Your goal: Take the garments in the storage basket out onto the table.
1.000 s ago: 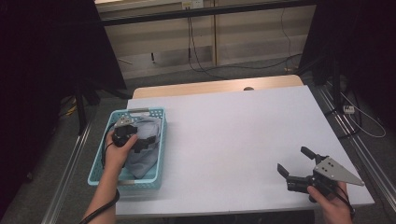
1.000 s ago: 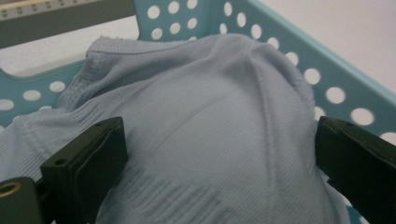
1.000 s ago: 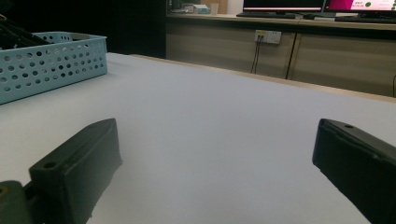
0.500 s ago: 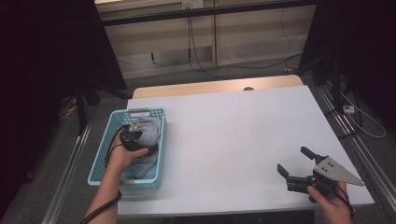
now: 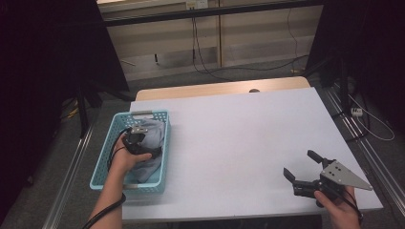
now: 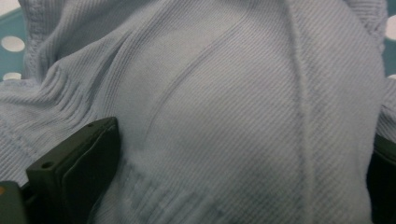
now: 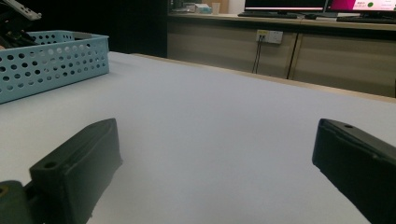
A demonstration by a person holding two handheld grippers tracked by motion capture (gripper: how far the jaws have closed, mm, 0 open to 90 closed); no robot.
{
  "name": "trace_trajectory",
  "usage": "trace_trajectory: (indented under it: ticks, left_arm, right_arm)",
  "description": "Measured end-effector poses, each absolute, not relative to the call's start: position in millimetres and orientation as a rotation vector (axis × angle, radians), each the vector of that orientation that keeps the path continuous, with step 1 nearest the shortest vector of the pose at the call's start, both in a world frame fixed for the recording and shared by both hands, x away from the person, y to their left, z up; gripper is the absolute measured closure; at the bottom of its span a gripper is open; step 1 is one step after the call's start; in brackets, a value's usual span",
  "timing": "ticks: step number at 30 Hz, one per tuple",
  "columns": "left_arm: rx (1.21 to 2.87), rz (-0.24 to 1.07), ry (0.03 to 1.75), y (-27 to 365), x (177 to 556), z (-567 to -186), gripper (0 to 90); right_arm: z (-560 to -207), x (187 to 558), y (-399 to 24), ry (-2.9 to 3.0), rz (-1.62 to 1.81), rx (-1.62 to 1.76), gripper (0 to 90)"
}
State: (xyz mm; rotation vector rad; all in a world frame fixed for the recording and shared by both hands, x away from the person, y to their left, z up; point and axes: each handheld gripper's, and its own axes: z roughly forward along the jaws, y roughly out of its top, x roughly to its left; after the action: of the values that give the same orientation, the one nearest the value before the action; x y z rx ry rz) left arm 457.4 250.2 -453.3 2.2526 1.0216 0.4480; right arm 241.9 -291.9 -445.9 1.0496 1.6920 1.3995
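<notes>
White table (image 5: 239,138), flat & matte; blue plastic basket (image 5: 102,164) w/ round holes at its left edge; pale blue ribbed knit cloth (image 6: 224,107) bunched inside; left gripper (image 5: 138,145) pushed down into it, jaws spread wide round a fold; right gripper (image 5: 302,171) low over table, jaws wide apart, empty.

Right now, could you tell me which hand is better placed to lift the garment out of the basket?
Left. The left tongs sit open down in the blue basket with the pale blue garment bulging between them. The right tongs rest open far across the table.
</notes>
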Motion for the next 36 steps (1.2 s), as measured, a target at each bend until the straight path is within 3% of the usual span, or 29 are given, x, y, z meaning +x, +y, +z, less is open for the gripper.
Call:
trace_trajectory:
  ticks: [10,13,17,19,27,36]
  left_arm:
    - [2.244,0.449,1.076,253.8,458.3,-449.7,15.1]
    - [2.242,0.450,1.132,253.6,460.0,-445.7,26.2]
    - [2.239,0.461,1.157,253.7,460.4,-443.8,33.6]
    - [2.235,0.476,1.196,254.3,461.0,-441.2,46.8]
    - [2.265,0.454,1.253,253.1,463.6,-433.6,59.1]
    - [2.246,0.353,1.324,258.9,466.7,-416.0,62.1]
  right_arm:
    - [-446.1,241.4,-291.4,1.704,1.398,1.045,0.6]
    - [-446.0,241.3,-291.4,1.705,1.398,1.043,0.7]
    - [-446.0,241.1,-291.3,1.709,1.398,1.042,0.7]
    - [-446.5,241.4,-291.5,1.710,1.396,1.045,0.7]
    - [-446.3,241.4,-292.3,1.705,1.398,1.048,0.7]
    - [-446.5,241.2,-293.7,1.702,1.398,1.055,0.7]
